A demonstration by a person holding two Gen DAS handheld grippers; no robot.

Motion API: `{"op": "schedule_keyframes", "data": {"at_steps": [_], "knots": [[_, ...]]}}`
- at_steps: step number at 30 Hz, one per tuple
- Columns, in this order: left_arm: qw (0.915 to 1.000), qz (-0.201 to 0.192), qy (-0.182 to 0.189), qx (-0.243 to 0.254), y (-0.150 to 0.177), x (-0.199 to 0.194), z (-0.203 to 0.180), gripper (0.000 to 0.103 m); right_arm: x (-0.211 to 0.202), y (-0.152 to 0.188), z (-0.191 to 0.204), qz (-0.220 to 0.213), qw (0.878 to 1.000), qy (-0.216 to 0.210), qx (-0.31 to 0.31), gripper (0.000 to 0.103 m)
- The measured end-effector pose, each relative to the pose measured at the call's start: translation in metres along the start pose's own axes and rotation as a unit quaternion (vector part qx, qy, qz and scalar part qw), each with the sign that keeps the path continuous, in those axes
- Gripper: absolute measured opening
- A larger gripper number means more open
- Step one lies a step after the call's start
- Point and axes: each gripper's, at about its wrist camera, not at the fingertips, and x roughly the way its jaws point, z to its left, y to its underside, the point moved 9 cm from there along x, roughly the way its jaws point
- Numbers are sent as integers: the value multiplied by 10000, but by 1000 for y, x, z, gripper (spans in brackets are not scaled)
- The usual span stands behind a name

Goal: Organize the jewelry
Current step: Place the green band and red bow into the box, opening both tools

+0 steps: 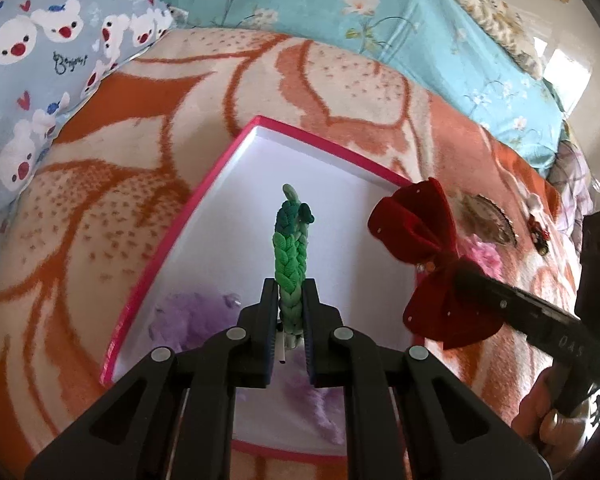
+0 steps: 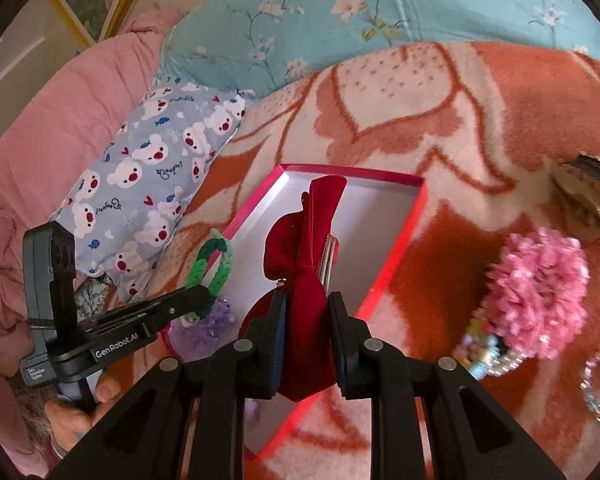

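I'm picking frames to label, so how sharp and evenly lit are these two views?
Left wrist view: green braid and box sharp, fisheye bends the edges, window glare top right. Right wrist view: red bow sharp, pink pompom smeared by blur.

Left gripper (image 1: 291, 300): pointing steeply downward, black jaws nearly together, clamped on a green braided band (image 1: 290, 256).
Right gripper (image 2: 306, 312): angled downward, jaws narrowly parted, pinching a red velvet bow (image 2: 306, 240) at its lower lobe.
Left hand (image 2: 78, 412): fingers wrapped around the gripper's handle.
Right hand (image 1: 552, 416): only the fingers show, wrapped around the handle.
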Motion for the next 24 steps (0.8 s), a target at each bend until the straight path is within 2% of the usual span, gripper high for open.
{"op": "schedule_keyframes", "data": {"at_steps": [12,18,24], "knots": [[9992,278,-194,-196,-3,32,35,10,62,13,11,491,9987,13,-138,21],[9987,349,-227,-279,0,38,40,10,69,15,9,557,9982,112,-204,24],[9987,352,-333,-147,2,38,37,10,73,16,5,590,9979,193,-192,24]]}}
